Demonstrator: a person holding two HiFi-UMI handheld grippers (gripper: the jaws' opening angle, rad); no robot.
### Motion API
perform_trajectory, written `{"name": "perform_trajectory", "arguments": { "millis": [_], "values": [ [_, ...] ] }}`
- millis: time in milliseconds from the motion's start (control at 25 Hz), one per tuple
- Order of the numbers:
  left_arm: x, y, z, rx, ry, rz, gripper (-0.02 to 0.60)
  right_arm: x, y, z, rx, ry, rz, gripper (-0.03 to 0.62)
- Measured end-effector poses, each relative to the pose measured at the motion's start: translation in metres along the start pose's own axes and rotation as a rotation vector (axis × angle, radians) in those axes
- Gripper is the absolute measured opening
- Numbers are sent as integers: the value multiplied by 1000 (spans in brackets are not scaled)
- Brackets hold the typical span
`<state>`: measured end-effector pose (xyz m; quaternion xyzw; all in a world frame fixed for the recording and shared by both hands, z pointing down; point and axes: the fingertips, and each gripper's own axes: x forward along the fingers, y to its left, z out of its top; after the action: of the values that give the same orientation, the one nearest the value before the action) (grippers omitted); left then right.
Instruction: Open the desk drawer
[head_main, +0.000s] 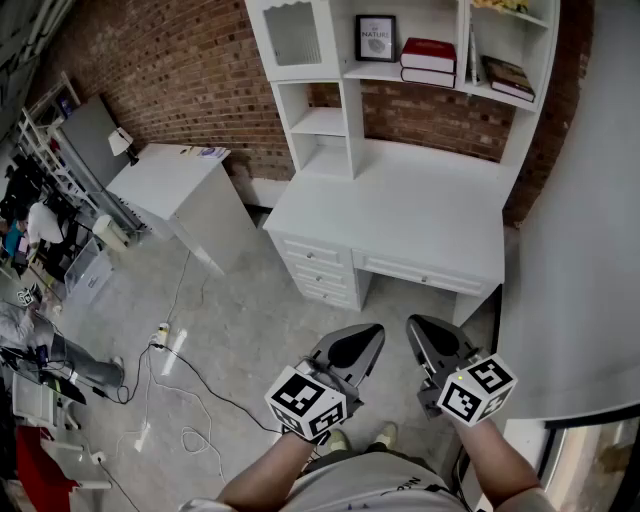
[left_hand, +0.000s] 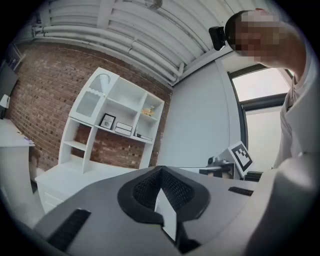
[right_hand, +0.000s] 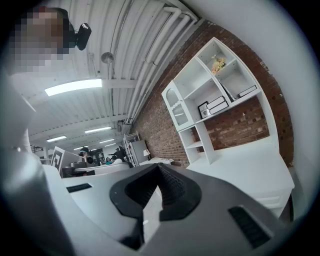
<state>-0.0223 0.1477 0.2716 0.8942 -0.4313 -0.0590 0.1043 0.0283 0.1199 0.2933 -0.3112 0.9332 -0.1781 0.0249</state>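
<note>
The white desk (head_main: 300, 222) stands against the brick wall (head_main: 180, 70), and all its drawers look shut. A wide drawer (head_main: 425, 274) sits just under the tabletop (head_main: 440, 220). Its long side runs left to right along the front of the desk. Three small drawers (head_main: 318, 270) are stacked just left of it. Both claws are held low in front of the person, side by side, level, and pointing forward at the desk. They are well apart from it, with bare floor (head_main: 250, 330) in between. The left claw (head_main: 362, 342) has its two halves pressed together with nothing inside. The right claw (head_main: 428, 338) is closed the same way and is also empty. The wide drawer lies straight ahead of the right claw, so that hand is nearer to it. The left claw is nearer to the small drawers. The drawer handles are too small to make out. I think a claw must first reach forward and open up before it can pull.
</note>
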Motion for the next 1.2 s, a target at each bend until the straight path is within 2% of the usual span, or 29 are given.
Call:
{"name": "perform_trajectory", "arguments": {
  "millis": [280,440,680,840,1000,1200],
  "values": [
    [8,-10,-5,-4,-2,0,11,-9,-6,-1,-7,6,6,17],
    [14,-13,-6,-12,-8,-4,12,-14,-15,5,48,-24,18,17],
    [20,3,-7,-51,-31,51,12,-32,-58,14,182,-95,-24,20],
    [26,2,-19,-57,-19,64,12,-41,-86,3,249,-105,-57,20],
    [39,-2,-31,-47,9,48,12,-43,-104,-9,280,-91,-88,20],
    [55,13,-40,-51,19,28,12,-31,-123,-22,285,-73,-123,20]
  ]
}}
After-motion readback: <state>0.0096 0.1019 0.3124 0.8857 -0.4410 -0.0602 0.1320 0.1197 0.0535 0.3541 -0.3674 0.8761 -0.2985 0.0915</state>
